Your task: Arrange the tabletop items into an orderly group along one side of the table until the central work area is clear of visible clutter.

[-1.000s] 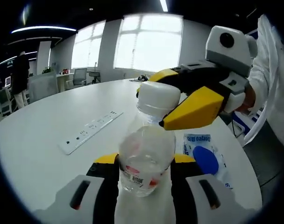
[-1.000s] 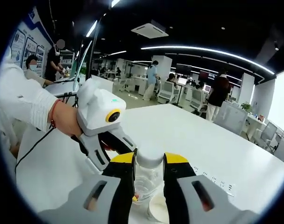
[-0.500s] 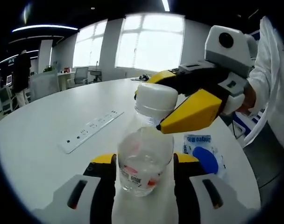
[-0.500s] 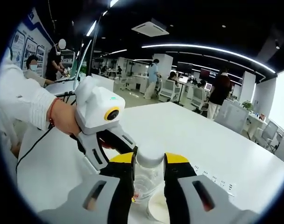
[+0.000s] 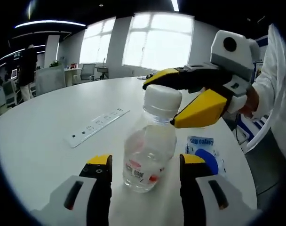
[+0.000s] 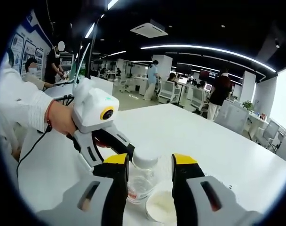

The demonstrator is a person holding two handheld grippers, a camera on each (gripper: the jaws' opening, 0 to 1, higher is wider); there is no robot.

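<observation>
Near the middle of the white desk (image 5: pixel 44 141) stands a clear plastic bottle (image 5: pixel 150 148) with a white cap (image 5: pixel 162 100), between the two yellow-tipped fingers of the left gripper (image 5: pixel 145 162). Those fingers are spread, with a gap on each side of the bottle's body, so the left gripper grasps nothing. In the left gripper view the right gripper (image 5: pixel 192 96) comes in from the right at cap height, one finger behind the cap and one in front; in the right gripper view its fingers (image 6: pixel 117 162) also stand apart around the cap with daylight on either side, so I judge it released as well (contact on the far side is hard to tell).

To do this step well, the bottle should be taken low on its body, not by the cap, because it is light, nearly empty and top-grabbed bottles swing. Close squarely across the widest part, lift only slightly, and carry it toward one edge of the desk.

Its long axis runs close to vertical, cap up, base on the desk, leaning slightly to the right in the left gripper view, which may be the lens. A white power strip (image 5: pixel 98 127) lies to the far left, a packet with a blue disc (image 5: pixel 204 153) just to the right, and a round white lid-like object (image 6: pixel 162 206) near the bottle.
</observation>
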